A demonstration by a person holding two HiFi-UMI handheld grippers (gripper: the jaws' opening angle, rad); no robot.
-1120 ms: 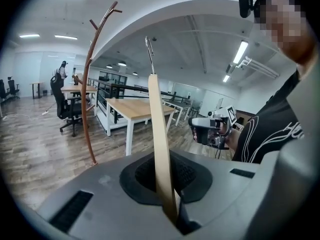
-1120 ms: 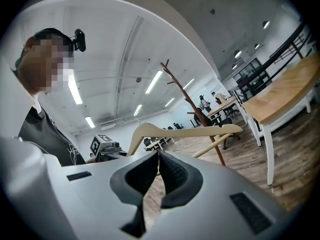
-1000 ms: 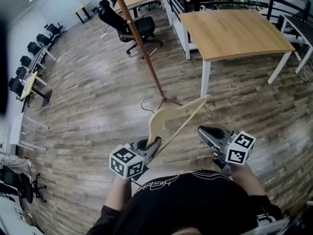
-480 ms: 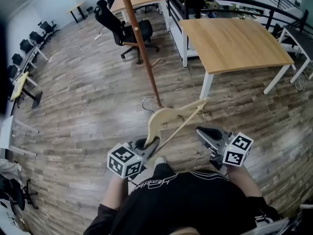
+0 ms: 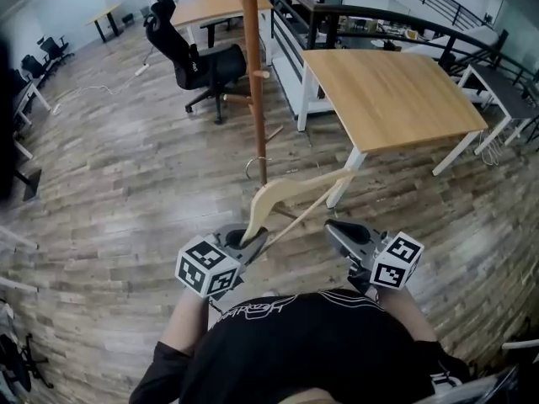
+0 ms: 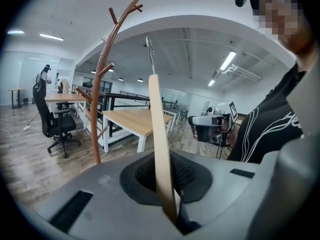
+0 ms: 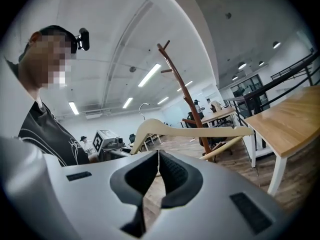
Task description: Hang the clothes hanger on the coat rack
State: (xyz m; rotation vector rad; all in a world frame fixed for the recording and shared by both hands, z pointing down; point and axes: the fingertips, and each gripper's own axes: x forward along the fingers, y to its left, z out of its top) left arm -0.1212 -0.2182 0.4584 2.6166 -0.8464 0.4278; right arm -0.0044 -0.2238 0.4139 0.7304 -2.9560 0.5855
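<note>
The wooden clothes hanger (image 5: 295, 192) hangs in the air above the floor (image 5: 126, 192). One end is clamped in the left tongs (image 5: 251, 241), and its wire hook (image 6: 149, 56) points up and toward the coat rack (image 5: 253, 82) just ahead. The right tongs (image 5: 338, 231) are closed on nothing, near the hanger's free end. The pickup looks done. What seems left is to reach the rack, lift the hook onto one of its pegs (image 6: 106, 69) and let go.

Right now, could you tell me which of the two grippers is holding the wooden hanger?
The left gripper: its jaws are shut on one end of the wooden hanger. The right gripper beside it has its jaws together on nothing.
</note>
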